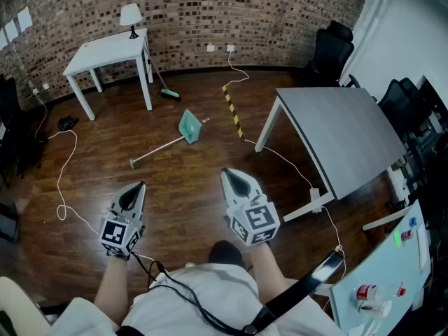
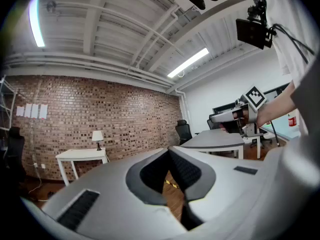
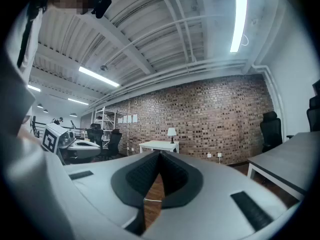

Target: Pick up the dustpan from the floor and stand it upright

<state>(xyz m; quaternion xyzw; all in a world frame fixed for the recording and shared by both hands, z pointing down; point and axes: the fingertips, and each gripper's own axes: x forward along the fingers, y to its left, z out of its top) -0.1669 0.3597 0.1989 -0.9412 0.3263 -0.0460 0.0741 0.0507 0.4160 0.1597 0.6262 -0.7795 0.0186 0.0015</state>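
A teal dustpan point(image 1: 189, 126) lies on the wooden floor in the head view, its long grey handle point(image 1: 157, 150) stretching toward the lower left. My left gripper point(image 1: 141, 185) is held level near me, well short of the handle's end, with its jaws shut and nothing between them. My right gripper point(image 1: 225, 173) is level too, to the right of the handle, shut and empty. In the left gripper view the closed jaws point(image 2: 170, 151) point at the brick wall, and the right gripper point(image 2: 235, 118) shows at the right. The right gripper view shows closed jaws point(image 3: 160, 155).
A white table point(image 1: 108, 54) with a lamp point(image 1: 130, 16) stands by the brick wall; a broom point(image 1: 162, 82) leans beside it. A grey table point(image 1: 343, 135) stands to the right. Cables point(image 1: 63, 180) and yellow-black tape point(image 1: 233, 113) lie on the floor. Black chairs point(image 1: 329, 47) sit at the back right.
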